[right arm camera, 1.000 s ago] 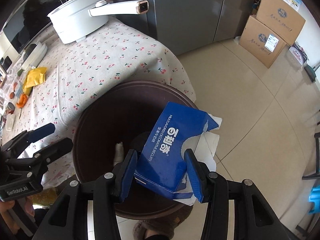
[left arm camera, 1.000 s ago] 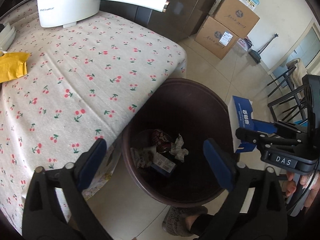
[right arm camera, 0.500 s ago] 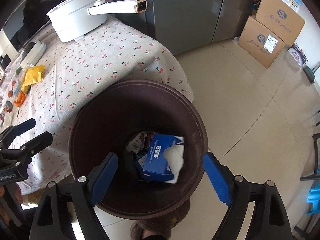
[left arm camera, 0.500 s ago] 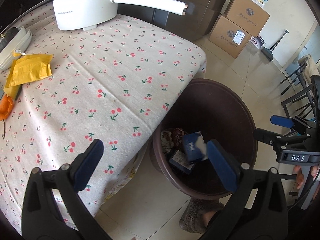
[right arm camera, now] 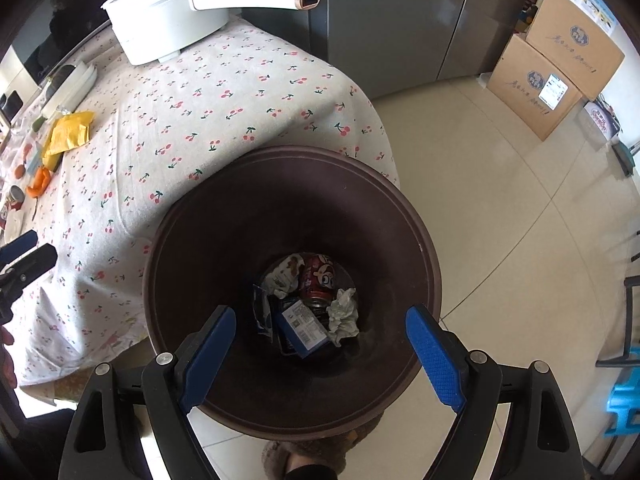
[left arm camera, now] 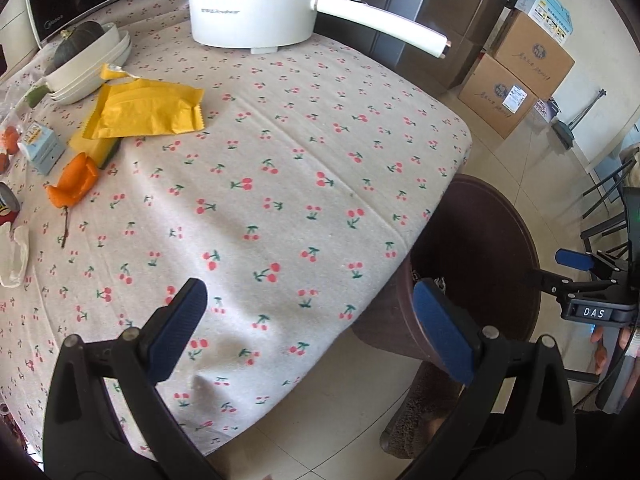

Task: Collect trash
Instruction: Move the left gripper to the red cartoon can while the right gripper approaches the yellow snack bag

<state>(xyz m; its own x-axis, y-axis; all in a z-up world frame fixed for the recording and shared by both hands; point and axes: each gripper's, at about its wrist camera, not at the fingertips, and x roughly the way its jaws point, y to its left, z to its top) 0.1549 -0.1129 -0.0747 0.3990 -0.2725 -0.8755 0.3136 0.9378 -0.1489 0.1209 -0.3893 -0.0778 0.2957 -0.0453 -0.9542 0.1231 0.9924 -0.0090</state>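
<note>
Red can [left arm camera: 7, 210] cut by the left frame edge; bin [left arm camera: 480, 264] floor hidden behind tablecloth [left arm camera: 280, 200].

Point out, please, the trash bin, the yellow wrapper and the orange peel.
trash bin [right arm camera: 400, 216], right wrist view, on its inner wall.
yellow wrapper [left arm camera: 148, 110], left wrist view, on its middle.
orange peel [left arm camera: 74, 180], left wrist view, on its middle.

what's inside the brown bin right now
At the bottom of the bin: a red can, crumpled tissue, a blue box and a printed wrapper. Anything beneath that pile is hidden.
</note>
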